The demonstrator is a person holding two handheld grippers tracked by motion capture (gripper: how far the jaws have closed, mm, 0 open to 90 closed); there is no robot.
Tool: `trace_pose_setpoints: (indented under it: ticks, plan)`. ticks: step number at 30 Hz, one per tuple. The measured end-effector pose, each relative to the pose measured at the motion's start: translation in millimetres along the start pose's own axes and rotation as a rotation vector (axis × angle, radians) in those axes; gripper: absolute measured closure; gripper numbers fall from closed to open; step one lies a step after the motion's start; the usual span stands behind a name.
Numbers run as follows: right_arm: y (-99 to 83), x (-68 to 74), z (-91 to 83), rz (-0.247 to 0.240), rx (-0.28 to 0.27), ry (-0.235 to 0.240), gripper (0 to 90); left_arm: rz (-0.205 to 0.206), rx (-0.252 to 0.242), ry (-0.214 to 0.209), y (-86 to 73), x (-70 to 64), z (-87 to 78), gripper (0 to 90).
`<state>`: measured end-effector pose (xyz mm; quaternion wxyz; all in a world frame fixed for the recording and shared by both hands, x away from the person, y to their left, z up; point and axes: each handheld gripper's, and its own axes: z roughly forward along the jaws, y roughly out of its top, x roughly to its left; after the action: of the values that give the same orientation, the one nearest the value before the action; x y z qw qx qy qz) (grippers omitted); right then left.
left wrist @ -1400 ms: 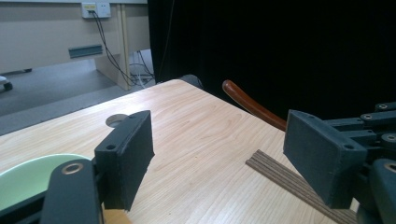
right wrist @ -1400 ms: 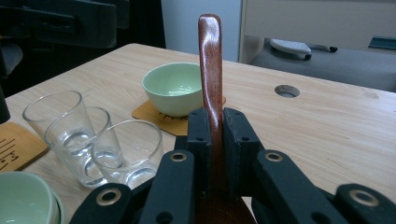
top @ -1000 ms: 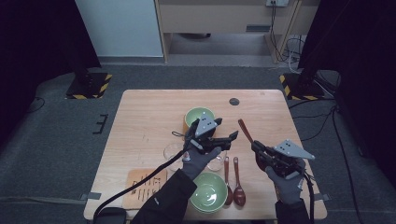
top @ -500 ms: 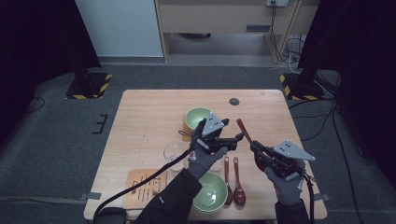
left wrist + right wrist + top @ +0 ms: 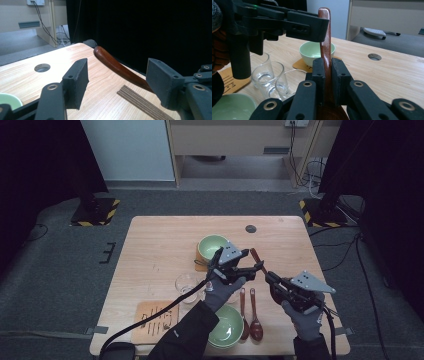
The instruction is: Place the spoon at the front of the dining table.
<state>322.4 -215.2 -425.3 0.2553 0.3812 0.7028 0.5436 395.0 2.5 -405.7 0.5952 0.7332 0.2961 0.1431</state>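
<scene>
Dim room with black at nine and three o'clock; soft overhead light picks out the pale table [image 5: 160, 250]. High view grainy, soft. Left gripper view sharp farther off, its near jaws blurred; spoon [image 5: 117, 67] glints faintly

The long wooden spoon [image 5: 325, 47] is a glossy reddish brown; the black plastic right gripper [image 5: 325, 71] has brass-coloured rivets; the left gripper [image 5: 117, 82] is matt black; the round ceramic bowl [image 5: 212, 246] is pale green; the light wooden table [image 5: 160, 250] shows fine pale grain; the ribbed mat [image 5: 143, 102] is dark brown, striped; the drinking glasses [image 5: 270, 77] are clear.
</scene>
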Motion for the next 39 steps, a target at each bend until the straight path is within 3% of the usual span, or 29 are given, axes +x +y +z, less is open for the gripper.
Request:
trace_pose_setpoints:
  ticks: [13, 32, 39]
  plan:
    - [-0.4, 2.8, 2.0, -0.009, -0.001, 0.015, 81.9, -0.023, 0.021, -0.018, -1.8, -1.8, 2.8, 51.4]
    - [-2.5, 2.5, 4.6, -0.012, 0.014, 0.02, 81.9, -0.041, 0.012, -0.02, -1.8, -2.4, 1.3, 62.0]
    - [-2.4, 2.5, 4.5, -0.012, 0.014, 0.017, 81.9, -0.073, -0.013, -0.057, -0.8, -3.3, 0.4, 68.8]
